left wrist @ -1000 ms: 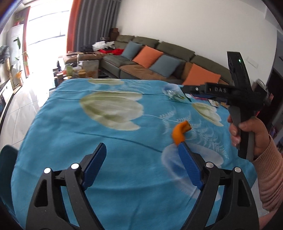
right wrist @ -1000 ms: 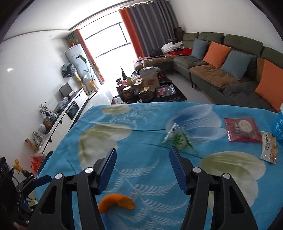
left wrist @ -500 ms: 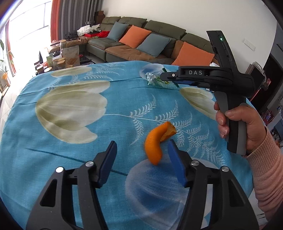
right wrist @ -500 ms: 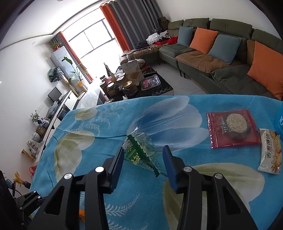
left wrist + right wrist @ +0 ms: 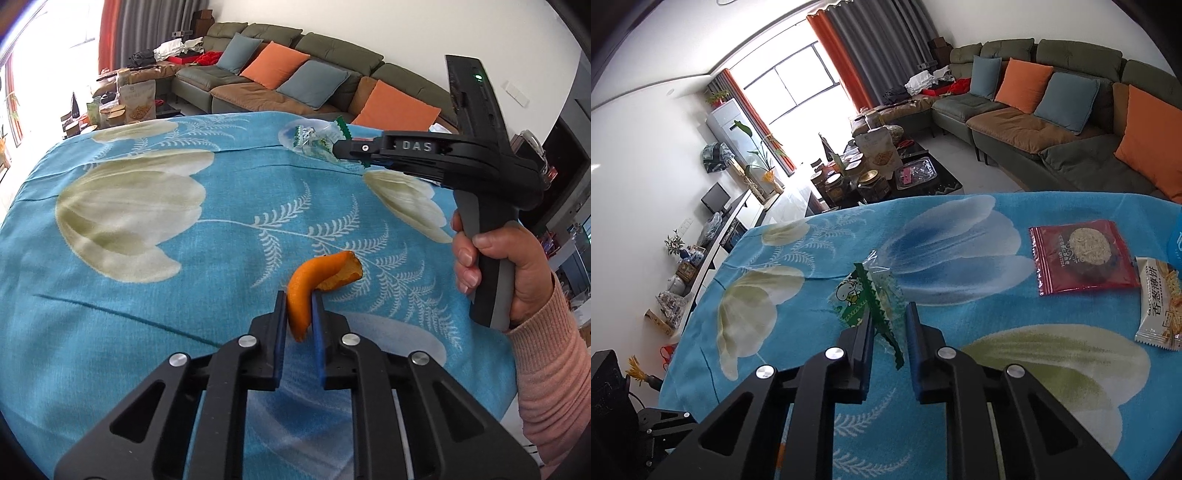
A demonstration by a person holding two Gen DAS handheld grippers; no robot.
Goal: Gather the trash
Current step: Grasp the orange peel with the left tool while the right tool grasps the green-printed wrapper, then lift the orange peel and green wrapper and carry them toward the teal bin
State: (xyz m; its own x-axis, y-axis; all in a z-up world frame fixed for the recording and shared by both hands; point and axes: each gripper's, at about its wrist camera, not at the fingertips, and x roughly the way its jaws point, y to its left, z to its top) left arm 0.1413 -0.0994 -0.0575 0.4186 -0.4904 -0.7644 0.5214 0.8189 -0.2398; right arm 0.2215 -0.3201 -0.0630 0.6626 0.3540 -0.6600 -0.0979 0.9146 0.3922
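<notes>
You work two grippers over one blue flowered tablecloth. Your left gripper is closing, its pads against one orange peel lying on the cloth. Your right gripper is closing around one clear green-edged wrapper; the far pad seems just clear of it. Two sealed snack packets lie to the right: one red, one white. A second ago both grippers stood spread wide, short of peel and wrapper.
</notes>
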